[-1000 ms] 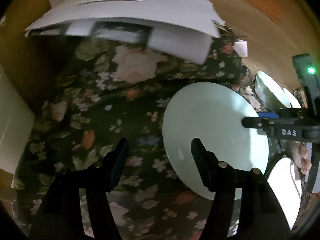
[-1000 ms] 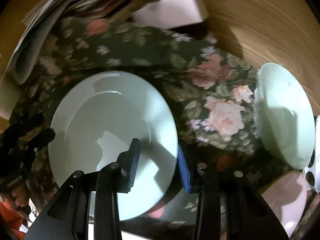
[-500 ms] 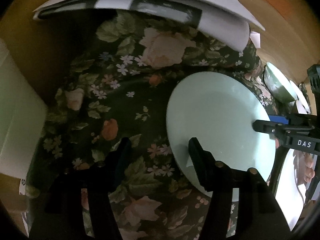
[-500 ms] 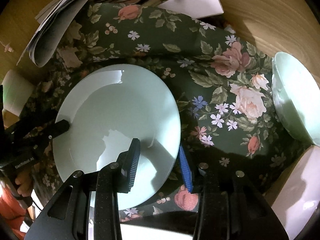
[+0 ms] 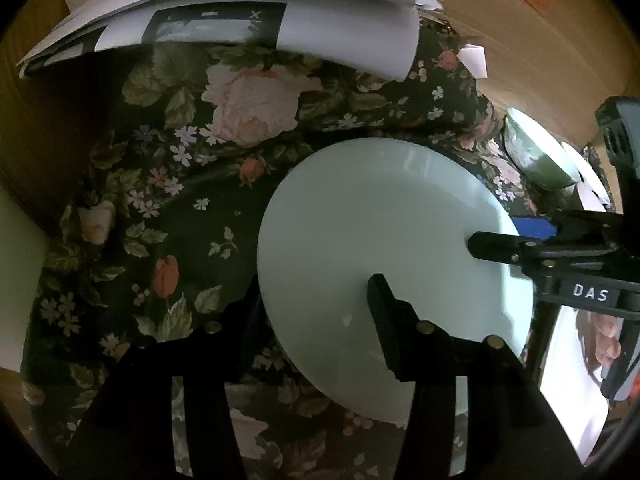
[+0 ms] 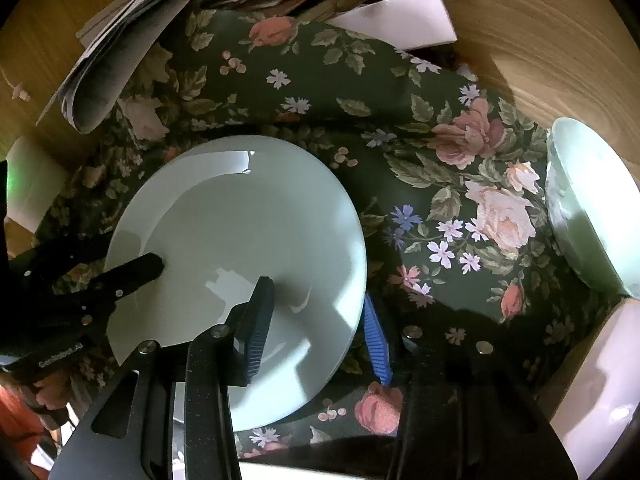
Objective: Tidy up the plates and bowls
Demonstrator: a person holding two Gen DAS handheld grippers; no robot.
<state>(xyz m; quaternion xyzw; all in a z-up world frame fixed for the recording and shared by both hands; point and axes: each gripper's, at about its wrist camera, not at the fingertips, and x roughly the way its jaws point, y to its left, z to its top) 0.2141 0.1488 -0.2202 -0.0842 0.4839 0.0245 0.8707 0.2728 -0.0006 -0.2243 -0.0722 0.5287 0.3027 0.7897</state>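
Note:
A pale green plate (image 5: 376, 248) is held above the dark floral cloth (image 5: 192, 184); it also shows in the right wrist view (image 6: 240, 232). My left gripper (image 5: 316, 308) straddles the plate's near rim, one finger above and one below. My right gripper (image 6: 320, 312) grips the opposite rim between its blue-padded fingers, and it shows in the left wrist view (image 5: 536, 236). A pale green bowl (image 6: 588, 204) sits on the cloth to the right, also visible in the left wrist view (image 5: 536, 156).
A stack of papers (image 5: 240, 12) lies at the far edge of the cloth. A white box (image 6: 400, 20) sits beyond it on the wooden table (image 6: 540, 40). A white dish (image 6: 600, 380) stands at lower right.
The left gripper has moved right onto the plate's rim, its fingers now on either side of it. The right gripper keeps its hold; the plate has shifted slightly.

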